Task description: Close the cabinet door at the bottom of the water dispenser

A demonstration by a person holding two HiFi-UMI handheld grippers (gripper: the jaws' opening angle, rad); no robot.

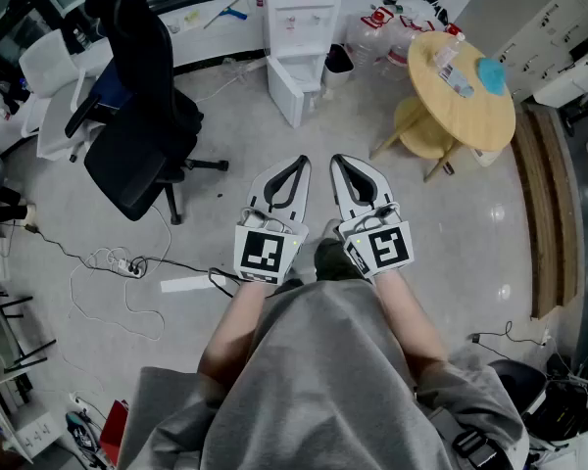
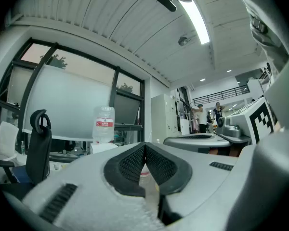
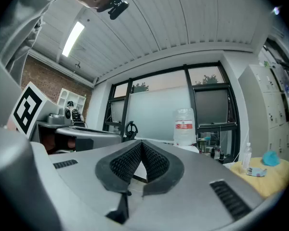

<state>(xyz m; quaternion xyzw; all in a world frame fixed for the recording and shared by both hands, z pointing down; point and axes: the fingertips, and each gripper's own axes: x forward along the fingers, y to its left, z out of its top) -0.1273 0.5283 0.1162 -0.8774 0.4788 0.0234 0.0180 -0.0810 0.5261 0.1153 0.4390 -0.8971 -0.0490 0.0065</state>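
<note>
So, both grippers are held out low in front of the body, side by side over the pale grey floor (image 1: 451,233). The left gripper (image 1: 301,163) is seen with its black ribbed fingers pressed together at the tips, and nothing is caught between them. Same story for the right gripper (image 1: 337,162): fingers closed tip to tip, nothing gripped.

The tall white water dispenser (image 1: 299,13) is found well ahead of the grippers, against the desks at the far side. Its white cabinet door (image 1: 283,93) at the bottom is swung open towards the floor space in front, and it isn't touched by either gripper. A clear water bottle with a red label (image 2: 104,124) is perched on top of it.

A black office chair (image 1: 137,116) is parked to the left of the dispenser, and a round light-wood table (image 1: 470,111) is set off to the right.
</note>
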